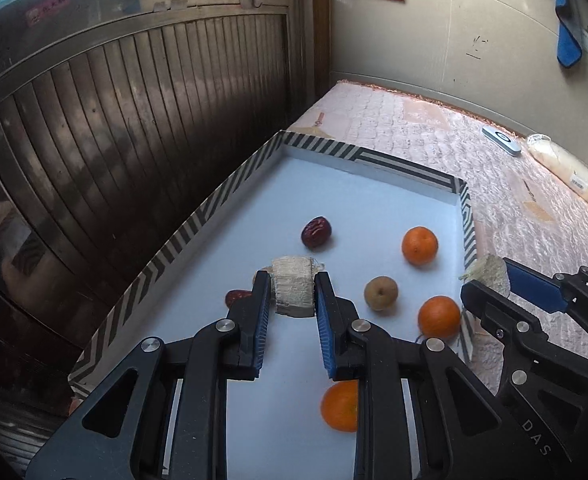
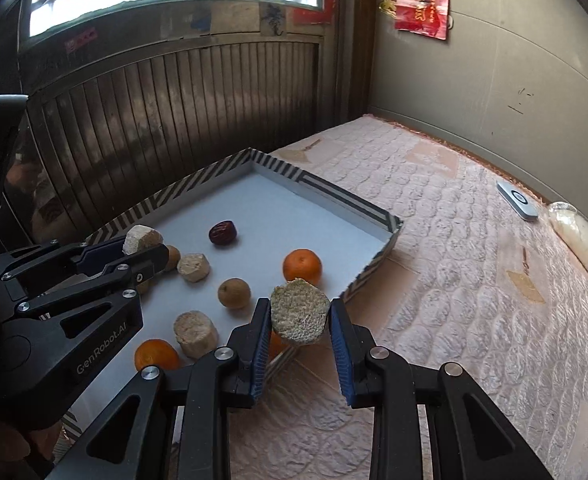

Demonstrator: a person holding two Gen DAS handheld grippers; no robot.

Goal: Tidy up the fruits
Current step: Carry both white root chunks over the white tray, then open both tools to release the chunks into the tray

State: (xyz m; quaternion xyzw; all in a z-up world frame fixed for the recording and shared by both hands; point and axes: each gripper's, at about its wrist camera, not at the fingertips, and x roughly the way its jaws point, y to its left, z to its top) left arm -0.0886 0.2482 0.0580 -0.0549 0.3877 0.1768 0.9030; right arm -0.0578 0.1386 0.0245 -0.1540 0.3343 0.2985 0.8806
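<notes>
Since both grippers are already clamped on fibrous stalk chunks, left gripper [image 1: 293,286] over the tray's [image 1: 197,216] near-left area, right gripper [image 2: 300,314] just past its right edge, they look light, stiff and crumbly, so squeezing the flat sides seems safest.

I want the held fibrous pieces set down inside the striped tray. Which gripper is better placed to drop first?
Left. The left gripper holds its fibrous piece over the tray floor, while the right gripper holds its piece at the tray's near edge, partly over the mattress.
</notes>
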